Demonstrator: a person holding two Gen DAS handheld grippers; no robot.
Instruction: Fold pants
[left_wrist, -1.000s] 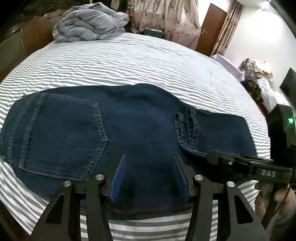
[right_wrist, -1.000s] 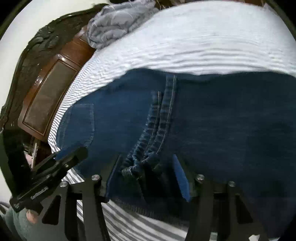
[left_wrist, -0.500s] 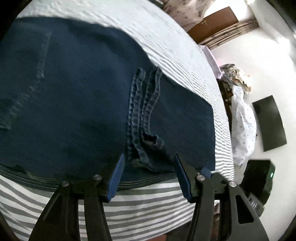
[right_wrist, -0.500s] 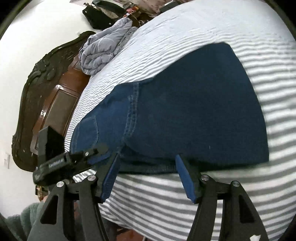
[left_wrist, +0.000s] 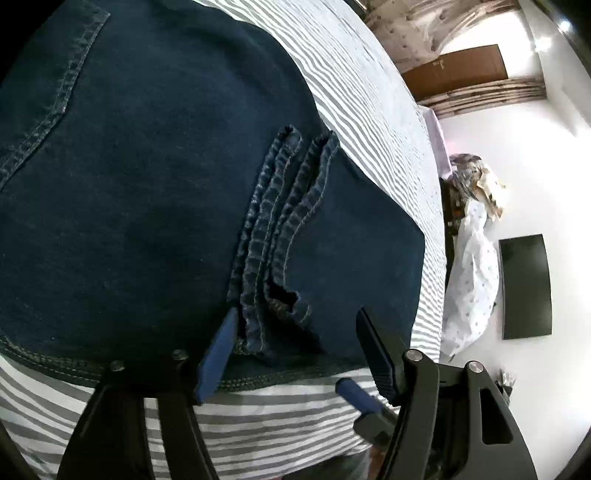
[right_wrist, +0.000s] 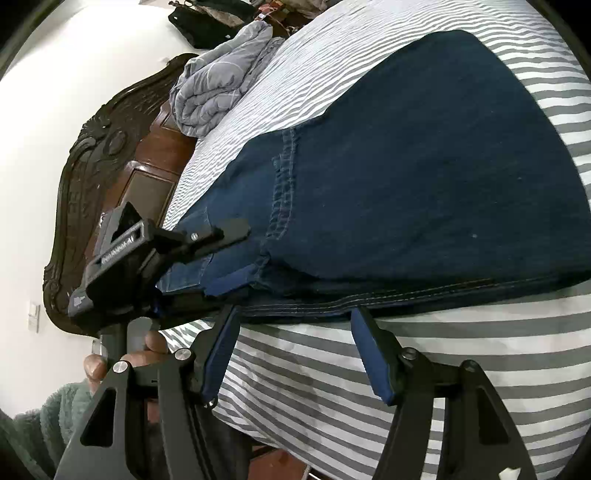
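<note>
Dark blue jeans (left_wrist: 140, 192) lie folded on the striped bed, with the leg hems (left_wrist: 273, 236) stacked across the seat part. My left gripper (left_wrist: 295, 332) is open, its blue pads on either side of the near end of the hems, low at the jeans' near edge. It also shows in the right wrist view (right_wrist: 221, 254), at the hem corner. The jeans (right_wrist: 424, 177) fill the right wrist view. My right gripper (right_wrist: 295, 325) is open and empty, just off the jeans' near edge over the sheet.
The grey-and-white striped bed sheet (right_wrist: 369, 387) runs to the near edge. A rolled grey quilt (right_wrist: 218, 85) lies by the dark carved headboard (right_wrist: 110, 166). A door (left_wrist: 454, 74), clothes heap (left_wrist: 476, 258) and black panel (left_wrist: 524, 288) stand beyond the bed.
Both grippers tilted and shifted toward the jeans' near edge. The left one moved right, onto the hems. The right one drew back from the hems to the sheet.
</note>
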